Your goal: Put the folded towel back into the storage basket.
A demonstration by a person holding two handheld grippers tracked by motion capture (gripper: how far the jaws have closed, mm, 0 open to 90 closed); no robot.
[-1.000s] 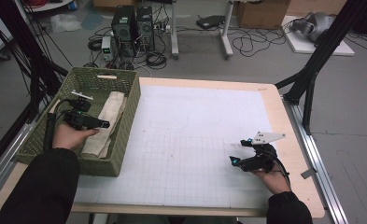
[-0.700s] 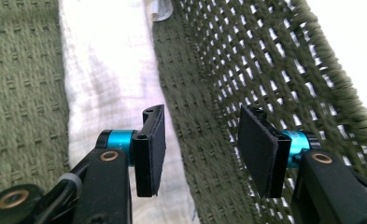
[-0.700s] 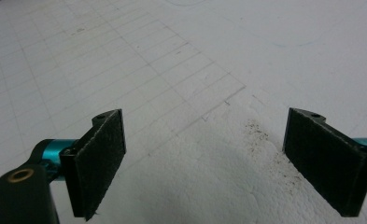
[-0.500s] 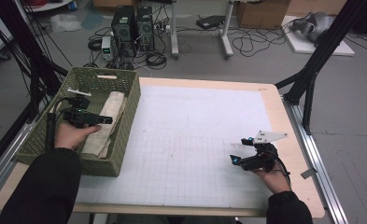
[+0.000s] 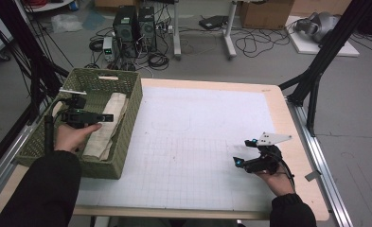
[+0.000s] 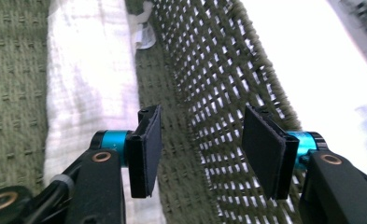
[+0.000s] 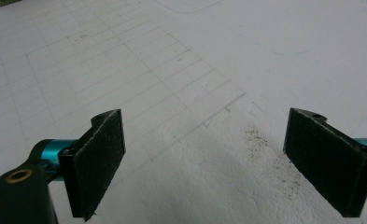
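Left gripper (image 5: 109,117) jaws just opening wider over towel (image 5: 105,127), apparently released.

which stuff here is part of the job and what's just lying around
In use: folded white towel; green basket; left hand-held gripper, its jaws just opening with nothing between them.

Lying about: computer towers; floor cables; cardboard box.

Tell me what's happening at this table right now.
A person holds a two-jaw tool in each hand. The left claw hangs over the green basket at the table's left, above the folded white cloth lying inside it. Its jaws have just been opening, with nothing between them, so the cloth seems to have been let go there. The right claw rests open near the front right of the white grid mat, holding nothing.
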